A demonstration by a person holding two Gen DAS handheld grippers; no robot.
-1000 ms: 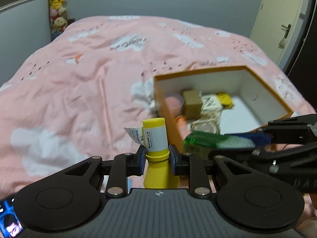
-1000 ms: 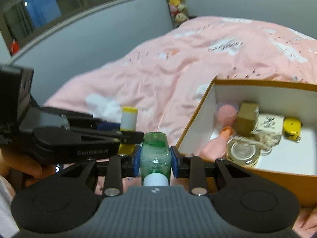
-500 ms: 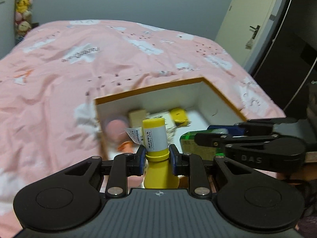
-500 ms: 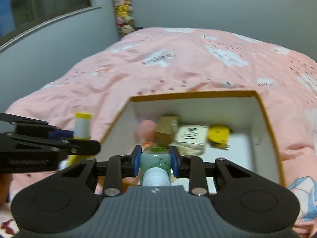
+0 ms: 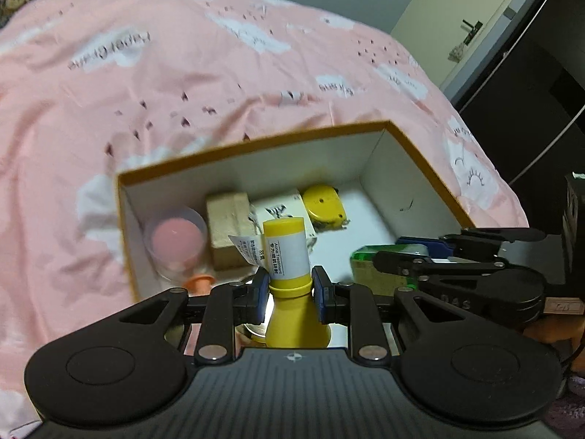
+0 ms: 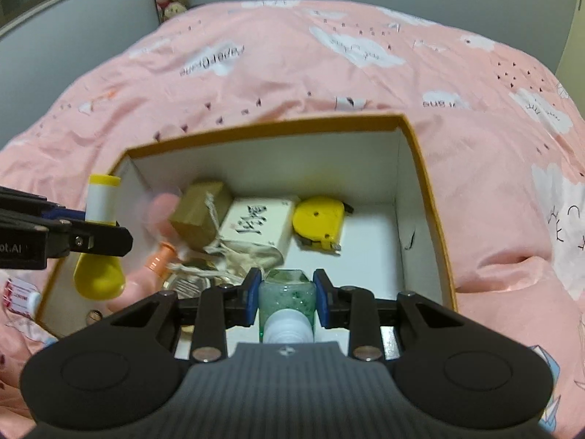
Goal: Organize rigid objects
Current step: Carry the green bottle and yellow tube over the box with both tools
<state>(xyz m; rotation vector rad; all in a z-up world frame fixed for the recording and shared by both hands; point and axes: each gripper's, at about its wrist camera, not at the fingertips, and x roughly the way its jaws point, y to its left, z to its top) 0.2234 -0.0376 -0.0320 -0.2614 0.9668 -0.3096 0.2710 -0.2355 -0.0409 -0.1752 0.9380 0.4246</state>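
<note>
My left gripper (image 5: pixel 289 292) is shut on a yellow bottle (image 5: pixel 287 256) with a white label, held over the near left part of an open orange-rimmed box (image 5: pixel 256 144). My right gripper (image 6: pixel 287 294) is shut on a green glittery bottle (image 6: pixel 287 292) with a white cap, held over the box's (image 6: pixel 420 153) near middle. Each gripper shows in the other's view: the right one with the green bottle (image 5: pixel 380 259), the left one with the yellow bottle (image 6: pixel 100 245). Inside the box lie a pink cup (image 5: pixel 177 243), a brown block (image 6: pixel 199 214), a white carton (image 6: pixel 259 225) and a yellow tape measure (image 6: pixel 320 225).
The box rests on a pink bed cover (image 6: pixel 329 66) with white clouds. A cloth pouch (image 6: pixel 241 256) and an orange-capped bottle (image 6: pixel 159 263) also lie in the box. A small white tube (image 6: pixel 20 296) lies on the cover left of it. A door (image 5: pixel 460 14) stands beyond the bed.
Both grippers have swung over the box and tipped downward, carrying their bottles; the box now sits directly below them and looks larger. Neither grip has changed.
</note>
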